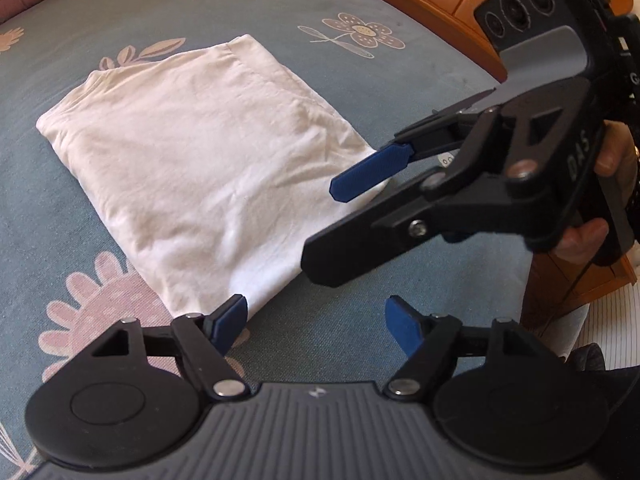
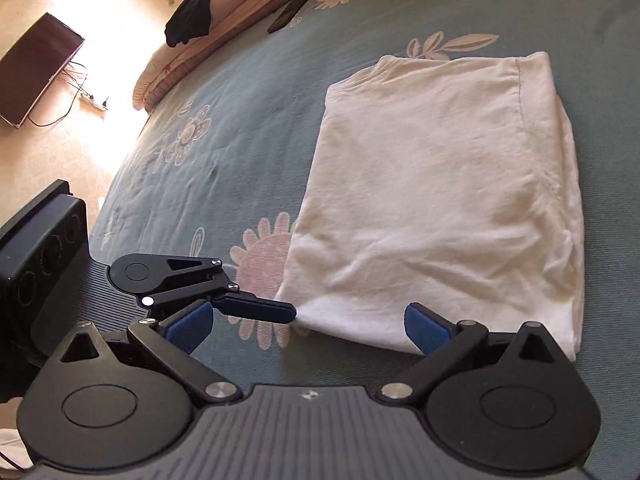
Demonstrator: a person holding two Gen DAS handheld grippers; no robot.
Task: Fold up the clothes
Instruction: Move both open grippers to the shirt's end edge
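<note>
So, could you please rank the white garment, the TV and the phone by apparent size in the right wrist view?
1. White garment, by far.
2. TV, though farther away.
3. Phone, also far.

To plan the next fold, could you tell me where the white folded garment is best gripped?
Probably the near edge of the white folded garment, at its two near corners, approached low from the gripper side: it lies flat on the bedspread, both grippers open there.
</note>
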